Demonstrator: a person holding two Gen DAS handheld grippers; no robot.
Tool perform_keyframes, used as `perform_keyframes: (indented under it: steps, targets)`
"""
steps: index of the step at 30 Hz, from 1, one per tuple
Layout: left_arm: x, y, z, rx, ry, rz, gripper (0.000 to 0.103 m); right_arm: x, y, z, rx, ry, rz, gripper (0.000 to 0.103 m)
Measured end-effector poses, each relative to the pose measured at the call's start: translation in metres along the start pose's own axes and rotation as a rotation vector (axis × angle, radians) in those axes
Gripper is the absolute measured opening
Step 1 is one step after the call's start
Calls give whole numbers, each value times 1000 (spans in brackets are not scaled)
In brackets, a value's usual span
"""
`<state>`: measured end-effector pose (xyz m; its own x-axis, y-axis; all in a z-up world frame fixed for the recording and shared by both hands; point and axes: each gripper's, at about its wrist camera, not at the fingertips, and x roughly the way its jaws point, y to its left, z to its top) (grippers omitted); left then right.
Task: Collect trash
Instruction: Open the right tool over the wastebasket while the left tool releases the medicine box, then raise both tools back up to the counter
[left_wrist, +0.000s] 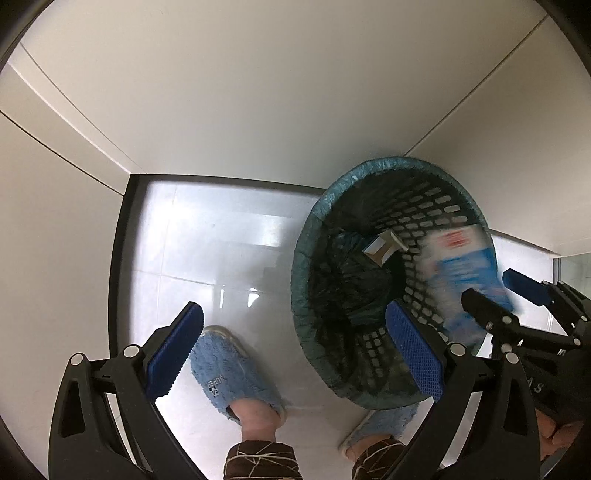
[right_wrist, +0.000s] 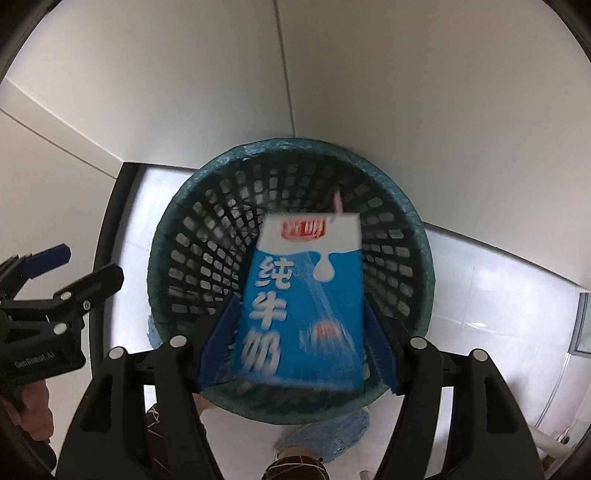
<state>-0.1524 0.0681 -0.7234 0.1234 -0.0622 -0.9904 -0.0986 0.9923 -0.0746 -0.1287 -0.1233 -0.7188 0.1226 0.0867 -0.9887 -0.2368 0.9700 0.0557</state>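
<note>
Carton (right_wrist: 301, 299): blue-white milk carton, blurred, upright between the right claw (right_wrist: 300, 343) pads, over the bin mouth.
Right claw: pads flank the carton; a slight gap shows at the left pad, contact can't be told.
Straw (right_wrist: 337, 203): pink, sticks out of the carton top.
Bin (right_wrist: 207, 236): dark mesh basket, teal liner folded over the rim, on the floor (right_wrist: 480, 291).
Left claw (right_wrist: 70, 269): at the left edge, beside the bin, jaws apart, nothing in them.
Slipper (right_wrist: 332, 432): blue, just below the bin.

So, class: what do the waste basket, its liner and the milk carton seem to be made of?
Waste basket: dark rigid plastic, judging by its moulded lattice of slots.
Liner: thin teal plastic film, crinkled over the rim.
Milk carton: probably coated paperboard, with sharp folded edges and a smooth printed face.
</note>
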Motion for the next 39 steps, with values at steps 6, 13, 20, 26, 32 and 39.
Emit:
perform_keyframes:
  steps: [6, 13, 20, 26, 32, 39]
  targets:
    - [-14, 0, 3, -4, -8, -15, 97, -26, -5, 5, 39, -40, -9, 85]
    - [-66, -8, 8, 9, -29, -13, 97, -93, -19, 6, 88, -90, -30, 95]
    - [-161, -22, 11, 20, -76, -39, 97, -196, -21, 4, 69, -154, -55, 95]
    - [-261, -32, 20, 20, -134, -49, 97, -293, -27, 12, 62, -213, -82, 95]
    - [-365, -45, 35, 11, -212, -38, 97, -386, -39, 25, 93, -266, -77, 95]
    - [-469, -62, 61, 38, -284, -49, 97, -483, -55, 40, 140, -319, -80, 95]
